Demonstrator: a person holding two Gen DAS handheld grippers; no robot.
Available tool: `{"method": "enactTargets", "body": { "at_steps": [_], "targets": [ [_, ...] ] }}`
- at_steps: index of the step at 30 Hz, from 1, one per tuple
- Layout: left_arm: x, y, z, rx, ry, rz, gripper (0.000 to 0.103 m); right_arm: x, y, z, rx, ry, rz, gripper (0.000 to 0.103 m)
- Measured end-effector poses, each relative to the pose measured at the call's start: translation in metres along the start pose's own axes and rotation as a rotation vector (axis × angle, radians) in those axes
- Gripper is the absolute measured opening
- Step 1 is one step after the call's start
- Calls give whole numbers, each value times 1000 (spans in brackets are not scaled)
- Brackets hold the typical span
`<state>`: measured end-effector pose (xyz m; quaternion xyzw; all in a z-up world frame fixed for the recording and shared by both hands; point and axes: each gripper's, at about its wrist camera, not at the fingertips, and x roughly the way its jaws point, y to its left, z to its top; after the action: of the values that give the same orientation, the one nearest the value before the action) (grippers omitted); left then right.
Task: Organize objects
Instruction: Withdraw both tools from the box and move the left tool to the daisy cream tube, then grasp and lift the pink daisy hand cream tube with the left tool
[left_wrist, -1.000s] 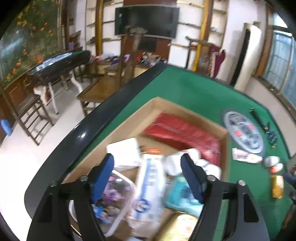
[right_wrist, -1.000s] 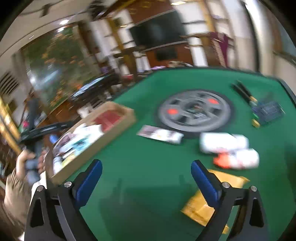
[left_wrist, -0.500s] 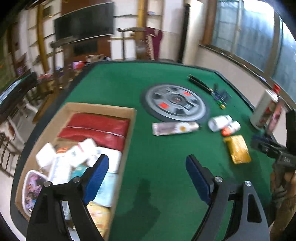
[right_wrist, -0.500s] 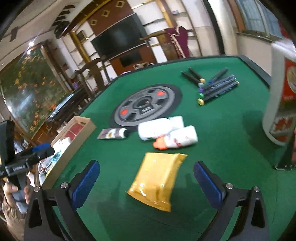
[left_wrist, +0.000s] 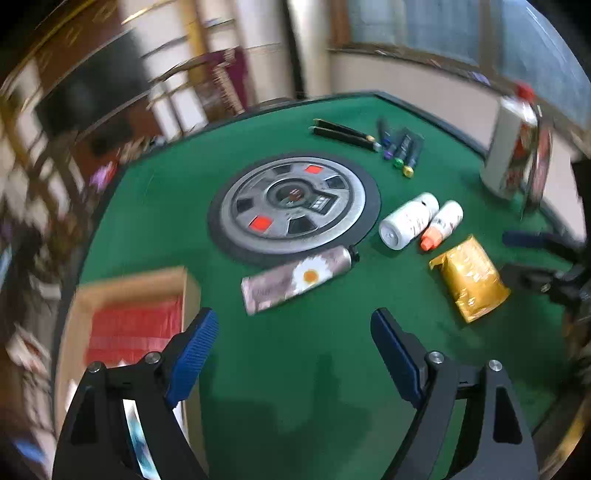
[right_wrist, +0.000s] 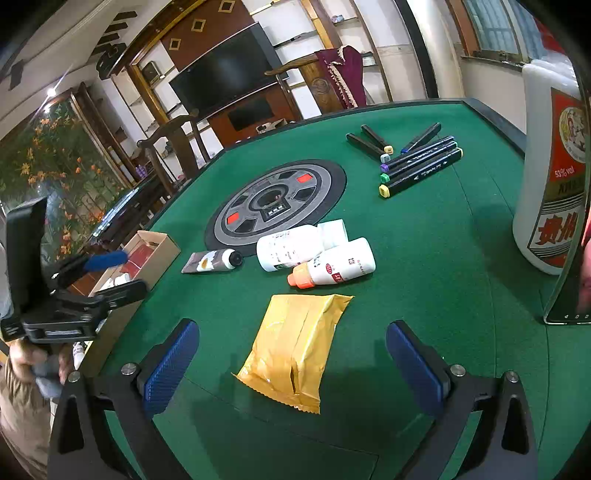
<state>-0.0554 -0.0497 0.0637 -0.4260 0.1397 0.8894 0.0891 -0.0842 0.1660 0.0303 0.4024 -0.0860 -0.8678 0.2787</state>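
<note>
Both cams ride on the handheld grippers and look down along the fingers at the green table (right_wrist: 424, 258). The left one sits above the near edge, close by the cardboard box (left_wrist: 129, 295) at the left side, facing across to the far edge; it's pretty blurred. The right one hangs over the near edge further right, low over the yellow packet (right_wrist: 295, 343), aimed the same way. Both catch the round centre disc (left_wrist: 295, 206), the markers (right_wrist: 417, 162) and the bottles (right_wrist: 295, 247), and each sees the other gripper.
</note>
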Motion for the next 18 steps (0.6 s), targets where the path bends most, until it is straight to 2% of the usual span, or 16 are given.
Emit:
{"method": "enactTargets", "body": {
  "at_steps": [2,7,14,18],
  "targets": [
    [12,-10,8,103,-1,7,84,1,0,0,2,3,0,103],
    [40,-21,21,226,22,-28,84,1,0,0,2,6,3,103],
    [86,-17,30,257,97,-63,85,2,0,1,8,9,13,103],
    [99,-3,36,196,114,-158,85,2,3,1,-2,11,11,103]
  ]
}}
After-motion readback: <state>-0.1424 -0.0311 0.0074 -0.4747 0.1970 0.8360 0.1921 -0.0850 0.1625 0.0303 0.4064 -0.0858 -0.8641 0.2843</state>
